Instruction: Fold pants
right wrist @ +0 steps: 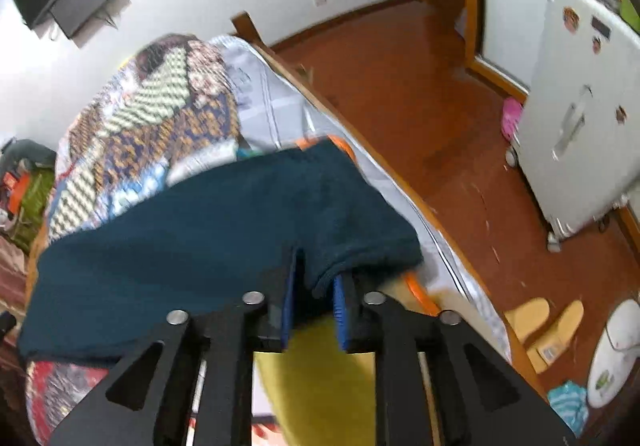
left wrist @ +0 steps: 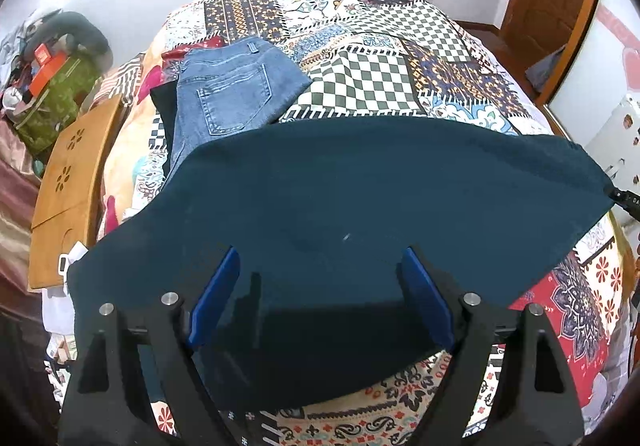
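On bed, beside folded jeans: right gripper clamped on teal pants edge, tensioning for fold; left gripper spread wide, empty.

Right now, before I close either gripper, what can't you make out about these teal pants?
- Left wrist view: teal pants near edge is hidden behind the left gripper.
- Left wrist view: folded jeans lower part is under the teal cloth.
- Right wrist view: motion blur; whether the right gripper pinches the hem is unclear.

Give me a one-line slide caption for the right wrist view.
Right gripper pinching the hem of dark teal pants at the patchwork-quilted bed's edge.
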Demonstrator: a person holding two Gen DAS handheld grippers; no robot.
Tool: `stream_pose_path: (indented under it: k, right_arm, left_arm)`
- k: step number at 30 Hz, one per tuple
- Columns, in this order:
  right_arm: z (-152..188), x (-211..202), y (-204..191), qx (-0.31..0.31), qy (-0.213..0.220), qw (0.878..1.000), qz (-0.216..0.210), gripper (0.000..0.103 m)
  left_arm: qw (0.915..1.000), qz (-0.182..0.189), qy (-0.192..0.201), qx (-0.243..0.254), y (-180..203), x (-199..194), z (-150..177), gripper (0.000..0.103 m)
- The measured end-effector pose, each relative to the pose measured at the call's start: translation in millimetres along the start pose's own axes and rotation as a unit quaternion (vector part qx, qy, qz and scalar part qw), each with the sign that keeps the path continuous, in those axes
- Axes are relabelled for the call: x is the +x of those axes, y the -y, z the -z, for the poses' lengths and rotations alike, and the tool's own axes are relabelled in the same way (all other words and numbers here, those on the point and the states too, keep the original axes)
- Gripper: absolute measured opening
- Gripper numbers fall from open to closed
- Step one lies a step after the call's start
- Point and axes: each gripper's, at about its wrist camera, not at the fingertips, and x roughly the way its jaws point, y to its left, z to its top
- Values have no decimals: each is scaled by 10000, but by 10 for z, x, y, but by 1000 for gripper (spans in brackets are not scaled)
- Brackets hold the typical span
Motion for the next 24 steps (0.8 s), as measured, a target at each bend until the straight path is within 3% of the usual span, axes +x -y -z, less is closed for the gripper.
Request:
stream_pose_path:
  k: [4,8,14,19,24]
  right_arm:
    - [14,-146,182,251,58,9992,290,41]
    - [-6,-365,275,295,246,9970,669,43]
    - [129,-578,186,395,290,9988,89,63]
    - [306,-334,47,787,17,9951,-593,64]
    - [291,-51,26,1057,-21,9925,-616,66]
  left_arm:
    - [10000,-14,15,37,20,-18,-9,83]
    - [9998,-1,126,167,93,-52,-121,84]
    - [9986,191,91,477,337,96,-307,88]
    - [9952,338,-464,790,594,455,-364,88]
    - [9915,400,-609,1077,796,597,-351,90]
